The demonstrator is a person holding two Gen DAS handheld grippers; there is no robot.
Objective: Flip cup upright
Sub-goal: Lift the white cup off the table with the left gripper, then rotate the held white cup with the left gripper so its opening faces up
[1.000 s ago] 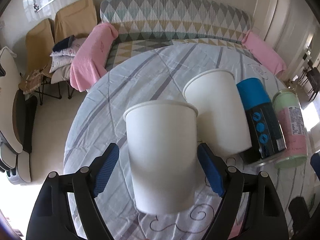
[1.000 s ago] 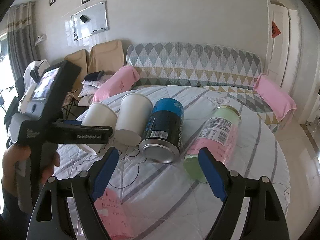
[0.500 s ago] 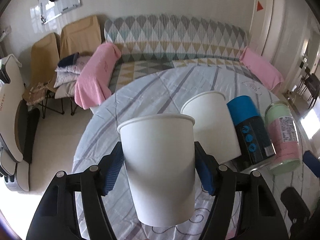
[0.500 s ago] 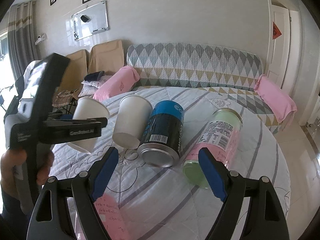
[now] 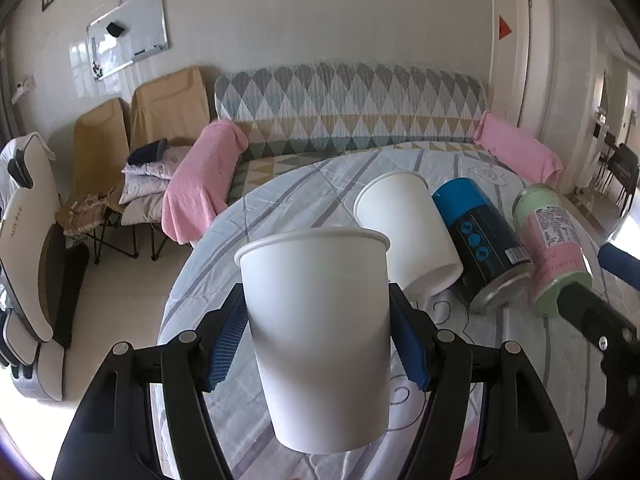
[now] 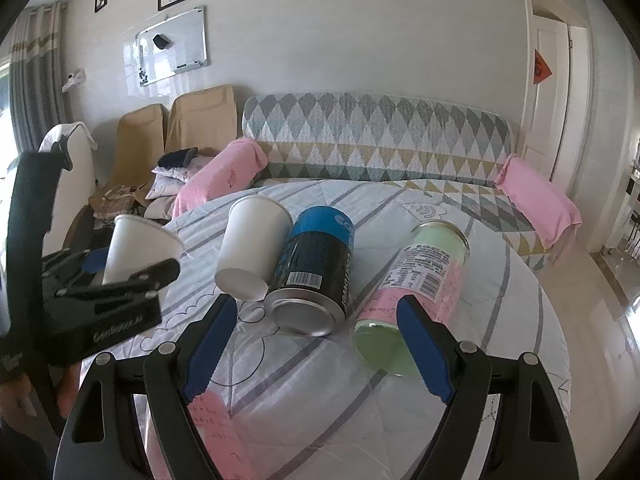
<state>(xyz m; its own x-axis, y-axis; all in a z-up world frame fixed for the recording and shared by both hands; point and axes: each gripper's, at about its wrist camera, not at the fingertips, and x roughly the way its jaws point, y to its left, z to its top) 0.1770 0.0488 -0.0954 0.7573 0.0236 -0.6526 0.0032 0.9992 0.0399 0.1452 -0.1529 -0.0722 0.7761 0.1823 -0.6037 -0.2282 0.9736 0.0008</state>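
My left gripper (image 5: 318,344) is shut on a white paper cup (image 5: 320,320) and holds it above the table's left side, rim up and tilted. The same cup (image 6: 132,248) shows at the left of the right wrist view, in the left gripper (image 6: 96,292). A second white paper cup (image 5: 408,236) lies on its side on the tablecloth, also seen in the right wrist view (image 6: 250,252). My right gripper (image 6: 316,352) is open and empty, low over the table before the lying containers.
A blue-and-black can (image 6: 316,272) and a green-and-pink jar (image 6: 412,292) lie on their sides right of the second cup. The round table (image 6: 500,280) has a striped cloth. A sofa (image 6: 376,140) and folding chairs (image 5: 132,140) stand behind.
My left gripper closed on the cup, lifted it off the table and tipped it rim up. The right gripper has hardly moved.
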